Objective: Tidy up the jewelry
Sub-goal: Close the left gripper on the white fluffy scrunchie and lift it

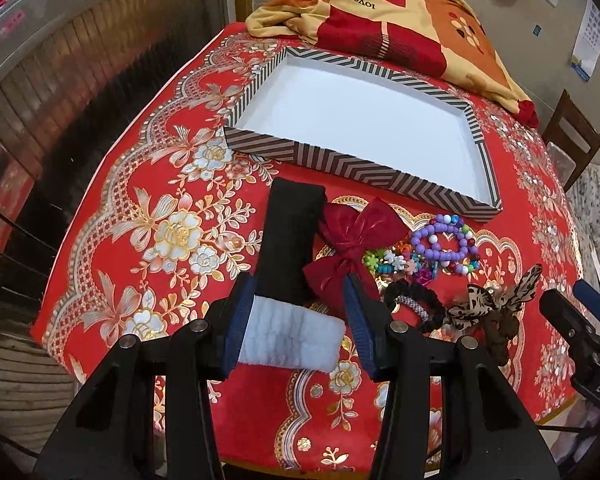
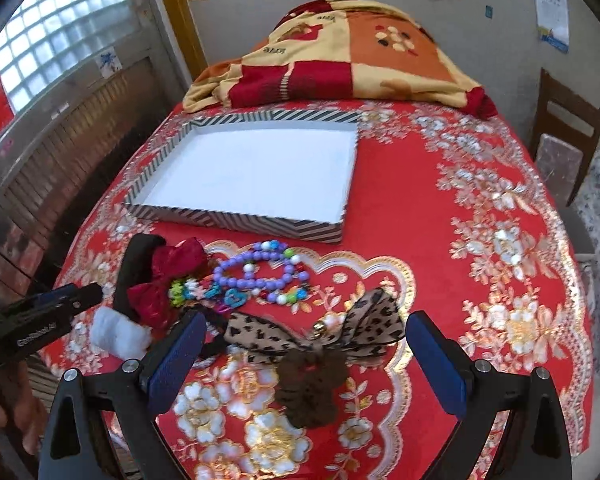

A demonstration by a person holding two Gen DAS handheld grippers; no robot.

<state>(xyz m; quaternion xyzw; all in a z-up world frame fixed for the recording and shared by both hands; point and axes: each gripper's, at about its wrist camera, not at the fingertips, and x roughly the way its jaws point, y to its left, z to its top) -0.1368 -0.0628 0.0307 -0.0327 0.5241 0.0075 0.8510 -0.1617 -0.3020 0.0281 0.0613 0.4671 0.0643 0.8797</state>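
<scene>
Left to right across the desk (image 1: 112, 240), which was draped in a red cloth with gold and silver flowers.

Left tool (image 1: 300, 312): its blue ribbed pads were clamped on a black hairband (image 1: 296, 236) at its fluffy white end. The band's long axis ran away from the camera toward the tray, tilted slightly rightward. A crimson satin bow (image 1: 352, 240) sat on its right side.

Striped tray (image 1: 352, 166): shallow, rectangular, chevron-patterned walls, plain white floor, lying beyond the jewelry.

Bead bracelets (image 1: 446, 240): round purple and white beads in loops, with mixed coloured plastic charms, lying flat near the tray's front wall.

Black scrunchie (image 1: 416, 304): a gathered fabric ring with a beaded band, just beside the bow.

Leopard-print bow (image 2: 316, 332): sheer, spotted fabric, long axis running across the right wrist view, with a brown fuzzy scrunchie (image 2: 312, 392) below it.

Right tool (image 2: 304, 364): jaws stood wide apart, empty, straddling the leopard bow from above.

Patchwork blanket (image 2: 332, 60): soft, bunched at the desk's far end.
</scene>
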